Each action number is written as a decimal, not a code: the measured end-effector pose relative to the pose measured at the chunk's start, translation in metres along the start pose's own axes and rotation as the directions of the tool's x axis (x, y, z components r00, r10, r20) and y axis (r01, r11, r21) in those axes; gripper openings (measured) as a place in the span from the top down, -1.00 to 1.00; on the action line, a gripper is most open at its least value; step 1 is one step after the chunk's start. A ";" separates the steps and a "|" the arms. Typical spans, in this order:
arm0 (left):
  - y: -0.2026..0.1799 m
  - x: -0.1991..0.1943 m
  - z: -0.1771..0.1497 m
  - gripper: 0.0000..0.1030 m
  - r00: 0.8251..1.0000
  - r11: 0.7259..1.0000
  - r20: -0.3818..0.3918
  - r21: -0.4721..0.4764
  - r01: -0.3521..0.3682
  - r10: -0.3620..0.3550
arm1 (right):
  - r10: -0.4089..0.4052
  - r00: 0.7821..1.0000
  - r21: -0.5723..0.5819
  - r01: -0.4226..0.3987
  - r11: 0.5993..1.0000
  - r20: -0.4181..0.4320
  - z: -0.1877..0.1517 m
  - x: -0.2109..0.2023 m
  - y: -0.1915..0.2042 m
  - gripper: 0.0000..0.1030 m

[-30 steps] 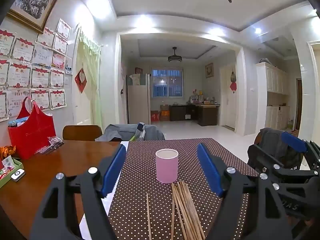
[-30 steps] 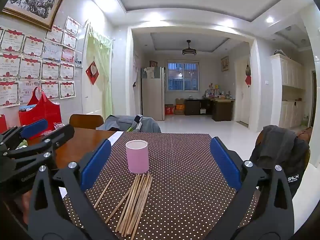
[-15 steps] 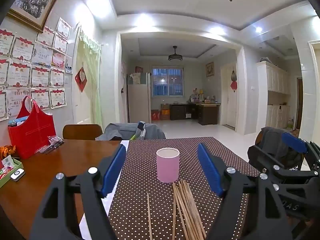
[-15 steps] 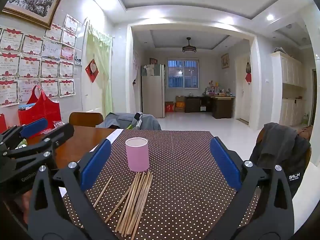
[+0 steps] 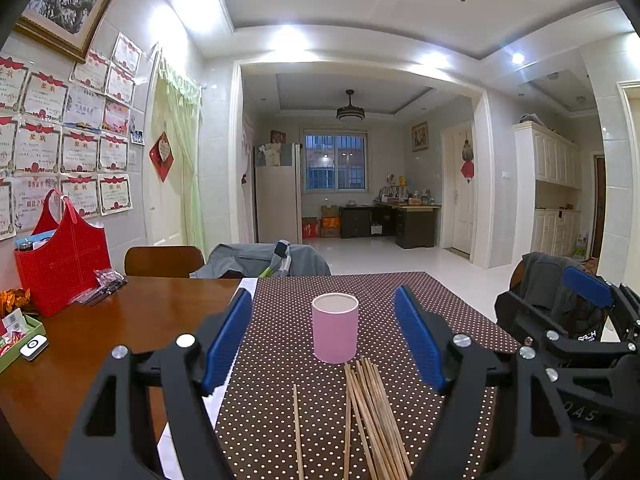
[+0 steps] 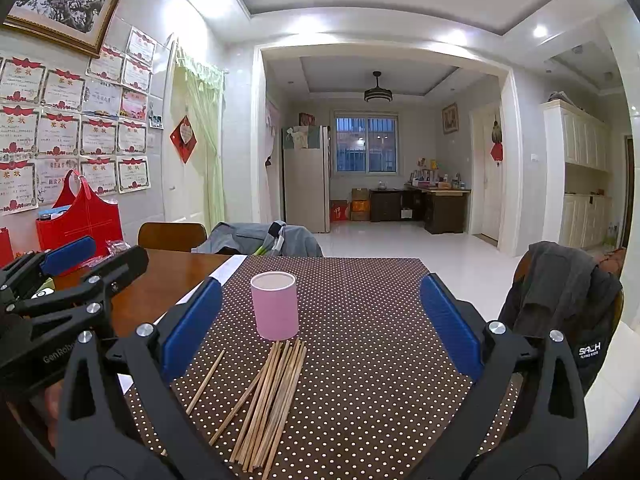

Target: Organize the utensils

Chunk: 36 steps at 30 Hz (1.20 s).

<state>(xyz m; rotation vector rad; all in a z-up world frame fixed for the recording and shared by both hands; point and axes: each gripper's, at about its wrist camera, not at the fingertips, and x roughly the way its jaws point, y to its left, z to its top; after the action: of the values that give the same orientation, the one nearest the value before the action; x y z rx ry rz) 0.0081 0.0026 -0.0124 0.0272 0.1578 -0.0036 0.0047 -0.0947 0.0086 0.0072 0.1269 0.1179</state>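
A pink cylindrical cup (image 5: 334, 327) stands upright on a brown polka-dot cloth (image 5: 384, 292); it also shows in the right wrist view (image 6: 275, 305). A bundle of wooden chopsticks (image 5: 374, 416) lies flat just in front of the cup, with one stray chopstick (image 5: 297, 430) to its left. The bundle (image 6: 272, 396) and the stray chopstick (image 6: 205, 376) also show in the right wrist view. My left gripper (image 5: 323, 332) is open and empty above the cloth, short of the cup. My right gripper (image 6: 320, 320) is open and empty, beside the left.
A red bag (image 5: 66, 264) and a green tray (image 5: 20, 336) sit on the bare wooden table (image 5: 120, 320) at left. Chairs draped with jackets stand at the far end (image 5: 264, 260) and at the right (image 6: 560, 292).
Almost nothing has changed; both grippers have stayed open and held nearly still, with only a slight drift of the views.
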 end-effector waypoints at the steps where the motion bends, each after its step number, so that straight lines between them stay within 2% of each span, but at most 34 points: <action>1: 0.001 0.002 -0.001 -0.41 1.000 1.000 0.000 0.000 0.000 0.000 | 0.000 1.000 0.001 0.000 1.000 0.000 0.000 0.000 0.000 -0.88; 14: 0.004 0.010 -0.020 -0.41 1.000 1.000 -0.002 -0.004 -0.001 0.001 | 0.002 1.000 0.003 -0.002 1.000 -0.008 -0.006 0.003 0.001 -0.88; 36: 0.006 0.002 -0.011 -0.41 1.000 1.000 -0.010 -0.010 0.000 -0.001 | 0.007 1.000 0.014 -0.006 1.000 -0.020 -0.011 0.003 0.002 -0.88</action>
<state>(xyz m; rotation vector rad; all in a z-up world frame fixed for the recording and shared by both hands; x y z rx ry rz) 0.0083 0.0090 -0.0233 0.0171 0.1676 -0.0031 0.0057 -0.0921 -0.0030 0.0199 0.1477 0.1237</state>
